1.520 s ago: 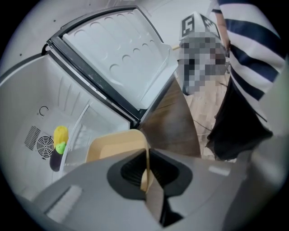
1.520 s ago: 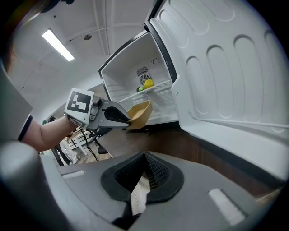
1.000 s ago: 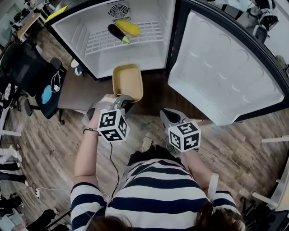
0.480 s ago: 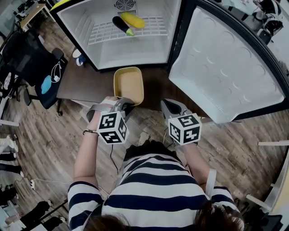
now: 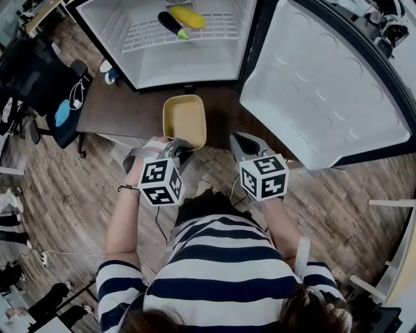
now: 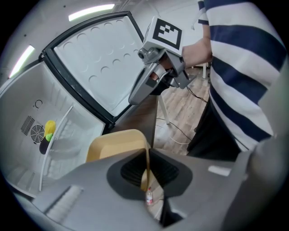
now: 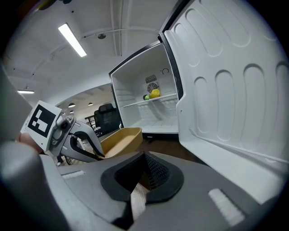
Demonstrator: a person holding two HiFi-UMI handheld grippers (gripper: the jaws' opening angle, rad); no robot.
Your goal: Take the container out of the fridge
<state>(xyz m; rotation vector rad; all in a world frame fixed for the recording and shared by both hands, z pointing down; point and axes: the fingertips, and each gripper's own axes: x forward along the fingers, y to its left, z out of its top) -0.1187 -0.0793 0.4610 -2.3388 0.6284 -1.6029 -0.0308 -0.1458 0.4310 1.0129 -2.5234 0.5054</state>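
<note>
The tan, empty container (image 5: 184,120) hangs outside the fridge (image 5: 188,62), over the dark board in front of it. My left gripper (image 5: 178,149) is shut on the container's near rim; in the left gripper view that rim (image 6: 146,159) runs as a thin edge between the closed jaws of the left gripper (image 6: 146,155). My right gripper (image 5: 238,141) hovers just right of the container, apart from it, shut with nothing in it. In the right gripper view the container (image 7: 120,140) shows to the left of the right gripper (image 7: 145,155).
The fridge door (image 5: 325,84) stands wide open on the right. A dark eggplant (image 5: 170,23) and a yellow vegetable (image 5: 187,17) lie on the wire shelf inside. A black office chair (image 5: 39,71) stands at the left, with wood floor (image 5: 338,201) below.
The fridge has slid toward the top of the head view while both grippers and the held container stay close to the body, slightly further from the fridge opening.
</note>
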